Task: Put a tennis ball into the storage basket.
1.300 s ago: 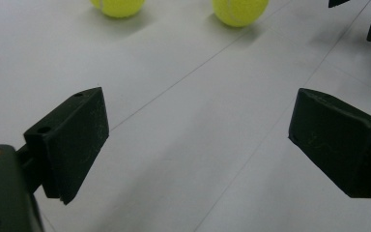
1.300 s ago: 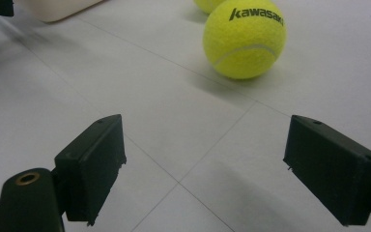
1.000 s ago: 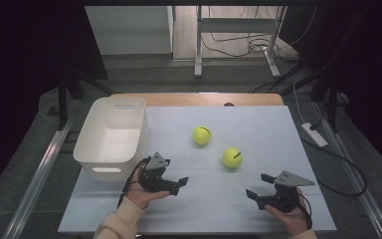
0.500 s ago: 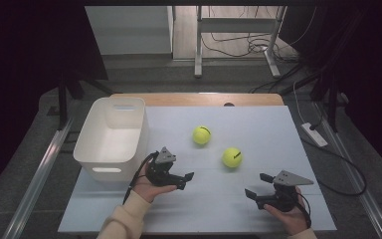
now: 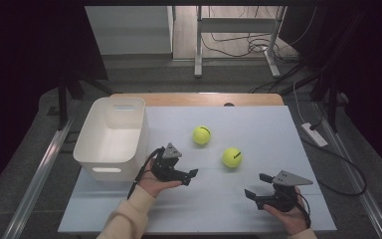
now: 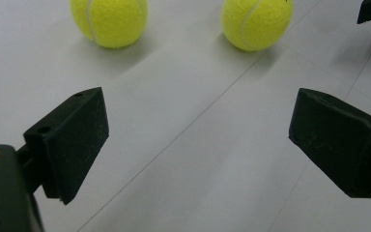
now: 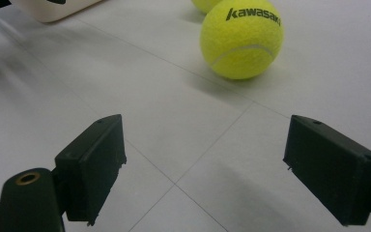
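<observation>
Two yellow tennis balls lie on the white table: a far ball (image 5: 202,135) and a near ball (image 5: 232,157). My left gripper (image 5: 190,177) is open with nothing between its jaws, beside the white bin (image 5: 112,137), pointing right towards the balls. The left gripper view has the far ball (image 6: 108,21) and the near ball (image 6: 256,21) ahead of the open left gripper (image 6: 198,140). My right gripper (image 5: 255,185) is open and holds nothing, near the front right, pointing left. In the right gripper view the near ball (image 7: 241,41), printed "kawasaki", lies just beyond the open right gripper (image 7: 205,164).
The white bin has nothing in it and stands at the table's left side. A wooden strip (image 5: 199,99) runs along the table's far edge. Cables and a power strip (image 5: 314,134) lie on the floor to the right. Thin seam lines cross the tabletop (image 5: 278,129).
My left gripper has moved a little forward and to the right, closer to the balls. The right gripper and both balls have stayed where they were.
</observation>
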